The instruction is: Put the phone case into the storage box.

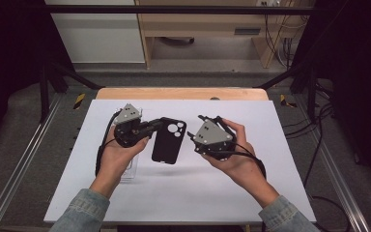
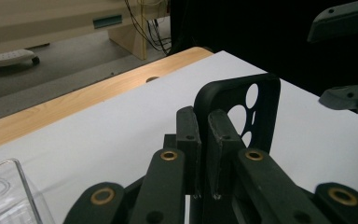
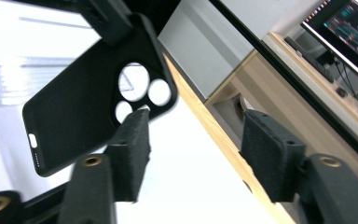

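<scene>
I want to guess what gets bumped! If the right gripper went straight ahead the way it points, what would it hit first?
Probably the black phone case that the left gripper holds up; depth is hard to judge.

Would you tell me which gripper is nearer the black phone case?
Left. The left gripper is clamped on the phone case at its camera-hole end; the right gripper is open beside it, not touching.

1. The phone case (image 1: 168,140) hangs above the middle of the surface (image 1: 183,193), clear of it.
2. The left gripper (image 1: 150,126) sits at the case's left edge, its fingers (image 2: 221,140) on either side of the rim.
3. The right gripper (image 1: 192,139) is just right of the case, apart from it.
4. A clear box (image 1: 131,169) lies on the surface toward the left edge, under the left hand (image 1: 118,154).
</scene>
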### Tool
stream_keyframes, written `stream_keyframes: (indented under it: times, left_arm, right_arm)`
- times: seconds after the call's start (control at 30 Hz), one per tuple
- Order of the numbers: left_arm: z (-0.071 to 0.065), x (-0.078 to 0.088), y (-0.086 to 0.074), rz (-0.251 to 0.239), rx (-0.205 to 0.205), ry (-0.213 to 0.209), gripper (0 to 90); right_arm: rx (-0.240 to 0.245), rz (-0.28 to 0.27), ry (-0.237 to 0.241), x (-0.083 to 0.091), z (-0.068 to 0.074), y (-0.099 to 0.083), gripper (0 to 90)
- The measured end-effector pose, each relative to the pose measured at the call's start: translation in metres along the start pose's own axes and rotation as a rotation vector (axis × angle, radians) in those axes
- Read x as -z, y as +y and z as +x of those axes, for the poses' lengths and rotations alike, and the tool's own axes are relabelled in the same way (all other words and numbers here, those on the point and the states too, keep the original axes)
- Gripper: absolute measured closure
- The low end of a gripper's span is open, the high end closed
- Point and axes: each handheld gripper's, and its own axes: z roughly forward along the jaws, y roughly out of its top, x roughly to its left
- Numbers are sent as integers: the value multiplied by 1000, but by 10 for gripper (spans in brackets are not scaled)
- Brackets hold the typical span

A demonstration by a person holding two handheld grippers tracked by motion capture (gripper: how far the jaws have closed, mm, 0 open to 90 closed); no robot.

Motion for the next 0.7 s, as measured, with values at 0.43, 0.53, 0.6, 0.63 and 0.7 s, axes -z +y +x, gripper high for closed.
stream_keyframes:
  times: [0.43,0.53,0.6,0.63,0.7]
  left_arm:
    - [4,16,16,-106,-1,39,841]
    - [6,21,19,-117,-4,44,841]
    - [8,24,20,-125,-2,46,841]
    - [10,26,22,-134,3,46,841]
    - [13,30,23,-143,3,43,841]
  right_arm:
    - [-204,-24,-89,8,-23,-32,204]
    - [-243,-7,-128,4,-24,-43,185]
    - [-262,14,-160,0,-23,-54,175]
    - [-279,12,-161,-1,-23,-58,171]
    - [-330,9,-165,-3,-21,-70,170]
